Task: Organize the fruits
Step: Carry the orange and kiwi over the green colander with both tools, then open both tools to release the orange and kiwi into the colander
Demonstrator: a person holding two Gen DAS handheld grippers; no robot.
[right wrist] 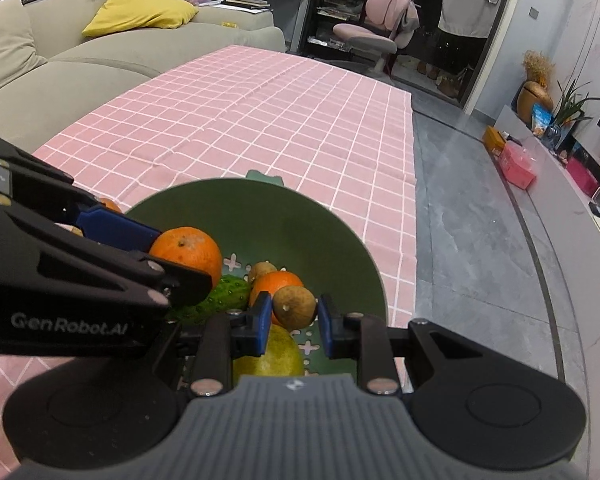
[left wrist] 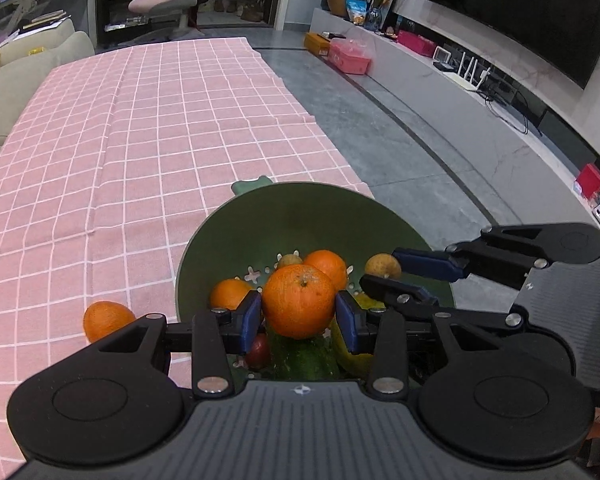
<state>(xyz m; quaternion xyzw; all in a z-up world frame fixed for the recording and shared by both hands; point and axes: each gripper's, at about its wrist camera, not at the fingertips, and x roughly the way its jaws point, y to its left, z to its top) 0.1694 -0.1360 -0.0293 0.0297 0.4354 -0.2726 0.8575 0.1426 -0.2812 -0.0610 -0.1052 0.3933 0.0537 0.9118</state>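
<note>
left tongs: the left tongs (left wrist: 298,312) are clamped on a big orange (left wrist: 299,301), pads touching both sides, held just above the green colander bowl (left wrist: 260,216)

right tongs: the right tongs (right wrist: 293,316) sit around a small brown fruit (right wrist: 294,307). Left pad touches it, but there's a sliver of gap on the right side, so can't tell if it's actually gripped or just bracketed

where stuff is: bowl sits on the pink checked table (left wrist: 140,140) near its right edge, w/ the floor right beside it

step in hand (my guess): both pieces going into or coming out of the bowl, can't tell which

how to do it well: keep the tongs apart, they're crowded over the bowl. Go low before letting go, round fruit rolls and that edge is close

count, oranges: 4. One held, 2 in the bowl, 1 loose orange (left wrist: 108,320) on the table left of the bowl

count, brown fruits: 2, maybe more hidden

count, other: 1 bumpy cucumber (right wrist: 216,300), 1 yellow-green fruit (right wrist: 276,354), 1 small dark red thing (left wrist: 259,352)

count, bowls: 1
</note>
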